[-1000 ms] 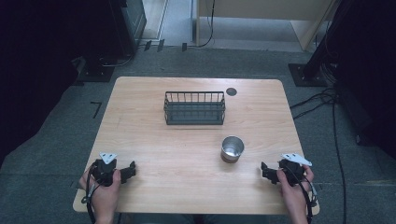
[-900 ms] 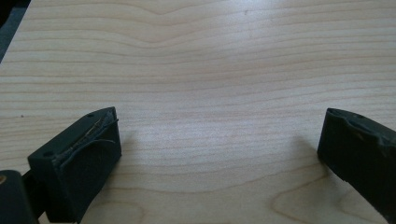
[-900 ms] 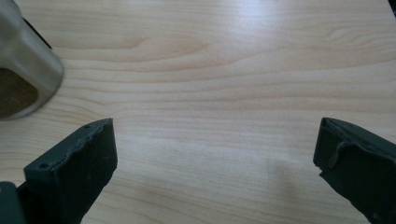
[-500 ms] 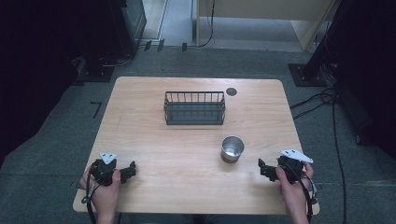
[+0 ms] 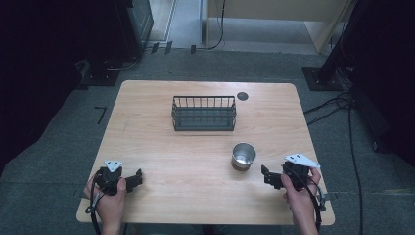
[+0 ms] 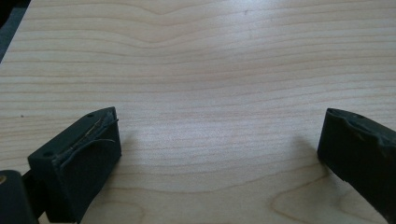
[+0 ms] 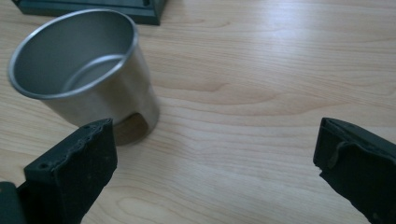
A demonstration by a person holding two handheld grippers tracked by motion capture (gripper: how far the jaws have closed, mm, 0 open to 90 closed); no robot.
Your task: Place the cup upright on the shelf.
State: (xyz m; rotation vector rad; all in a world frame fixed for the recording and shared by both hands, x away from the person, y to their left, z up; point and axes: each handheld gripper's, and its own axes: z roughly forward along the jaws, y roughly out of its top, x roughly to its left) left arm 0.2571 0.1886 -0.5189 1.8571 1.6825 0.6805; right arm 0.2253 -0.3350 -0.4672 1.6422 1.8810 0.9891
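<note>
An empty steel cup (image 5: pixel 243 156) stands upright on the wooden table (image 5: pixel 205 147), right of centre. My right gripper (image 5: pixel 267 177) is open just to the cup's right and a little nearer the front edge, jaws pointing left. In the right gripper view the cup (image 7: pixel 84 70) sits ahead and left of the wide-apart jaws, apart from them. A dark wire basket (image 5: pixel 203 113) stands at the middle back. My left gripper (image 5: pixel 136 179) rests open near the front left corner, and its own view shows bare wood (image 6: pixel 210 93) between the jaws.
A small dark round disc (image 5: pixel 242 96) lies on the table behind the basket's right end. The basket's corner (image 7: pixel 93 8) shows behind the cup in the right gripper view. Cables and dark stands surround the table on the floor.
My right gripper has moved left toward the cup. The left gripper has stayed in place.
</note>
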